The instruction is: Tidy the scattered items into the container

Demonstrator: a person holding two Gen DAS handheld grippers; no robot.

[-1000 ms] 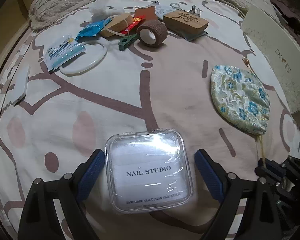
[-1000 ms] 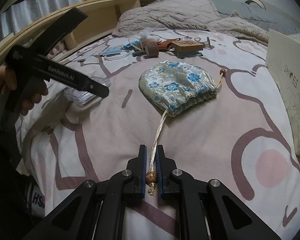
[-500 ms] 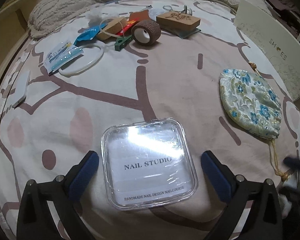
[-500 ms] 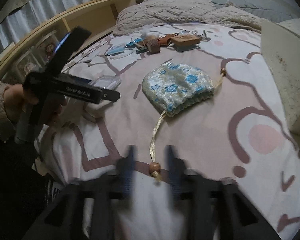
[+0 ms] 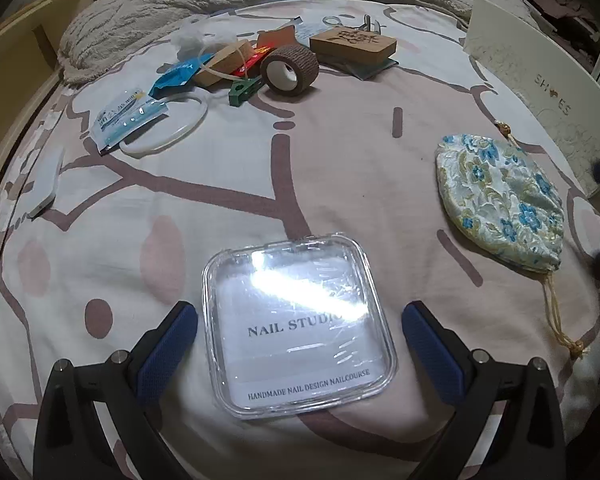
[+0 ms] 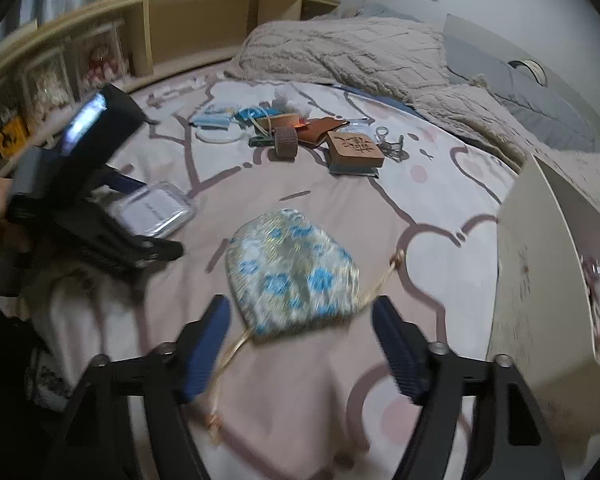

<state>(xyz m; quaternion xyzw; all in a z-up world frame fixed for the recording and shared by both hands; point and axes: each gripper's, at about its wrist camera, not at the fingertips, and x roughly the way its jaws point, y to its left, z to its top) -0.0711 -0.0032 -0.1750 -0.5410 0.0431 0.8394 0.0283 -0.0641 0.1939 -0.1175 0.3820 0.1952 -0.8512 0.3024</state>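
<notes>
My right hand-held gripper (image 6: pixel 300 344) has just been opening. A second ago its jaws were pinched on the pouch's drawstring; now they stand wide with nothing pressed between them, and the drawstring (image 6: pixel 228 360) lies loose on the bed. The floral pouch (image 6: pixel 292 272) now sits right ahead between the open jaws, closer in view than before, untouched. So the cord is released and the pouch stays on the bedsheet (image 6: pixel 440 184), just short of the white shoe box (image 6: pixel 540 280) at right.

My left hand-held gripper (image 5: pixel 298 344) is fully open too, jaws spread either side of the clear nail case (image 5: pixel 298 326) without touching it. The gap was narrower a second ago, so that case is also let go, flat on the sheet.

Neither item is in the container yet. I read this as a regrasp: the cord was probably a poor hold, and grabbing the pouch body comes next.

The rest of the clutter sits well apart at the far side: brown tape roll (image 5: pixel 290 68), wooden block (image 5: pixel 354 44), white ring (image 5: pixel 168 124), sachet (image 5: pixel 128 116). All still to go.

Right view is motion-blurred, so fine contact is hard to judge.
</notes>
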